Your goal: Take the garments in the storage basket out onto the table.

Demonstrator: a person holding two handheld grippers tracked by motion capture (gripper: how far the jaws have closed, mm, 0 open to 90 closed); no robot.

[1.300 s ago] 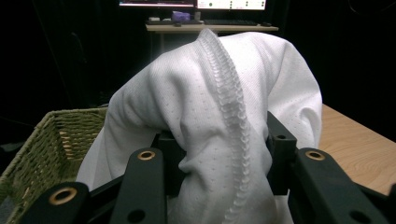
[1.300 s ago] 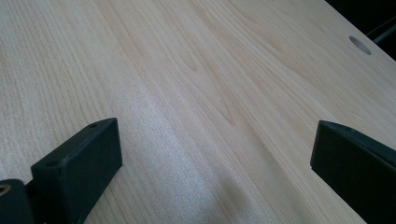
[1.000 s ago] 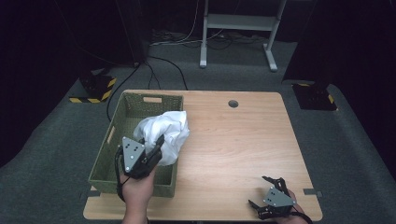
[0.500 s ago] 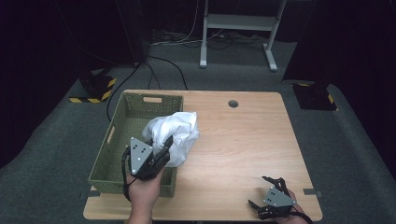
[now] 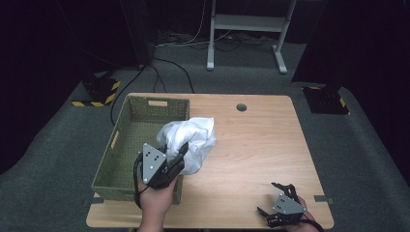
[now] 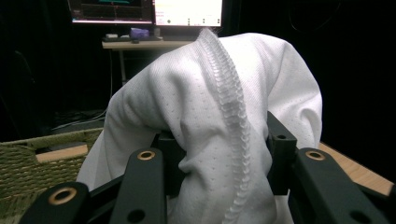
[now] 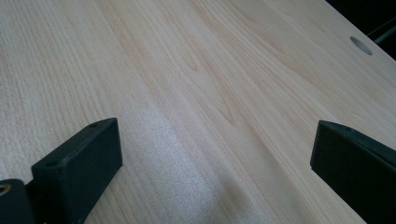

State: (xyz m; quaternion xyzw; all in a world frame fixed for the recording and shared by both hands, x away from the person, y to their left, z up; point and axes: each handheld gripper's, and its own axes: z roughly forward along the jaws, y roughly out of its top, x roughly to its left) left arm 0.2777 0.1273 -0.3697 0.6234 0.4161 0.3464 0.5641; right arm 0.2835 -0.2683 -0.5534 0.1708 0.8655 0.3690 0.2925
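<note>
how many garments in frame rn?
1. A white garment, bunched and lifted over the right rim of the green basket, clamped in the left tongs. More may lie hidden under it in the basket.

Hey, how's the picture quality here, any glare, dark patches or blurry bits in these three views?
High view: the wooden table is evenly lit, the surrounding floor falls into near black. Left gripper view: the white garment is bright and sharp, the monitors behind are blown out, and the left gripper reads dark. Right gripper view: a soft sheen crosses the wood grain, and the right gripper looks slightly soft at the edges.
</note>
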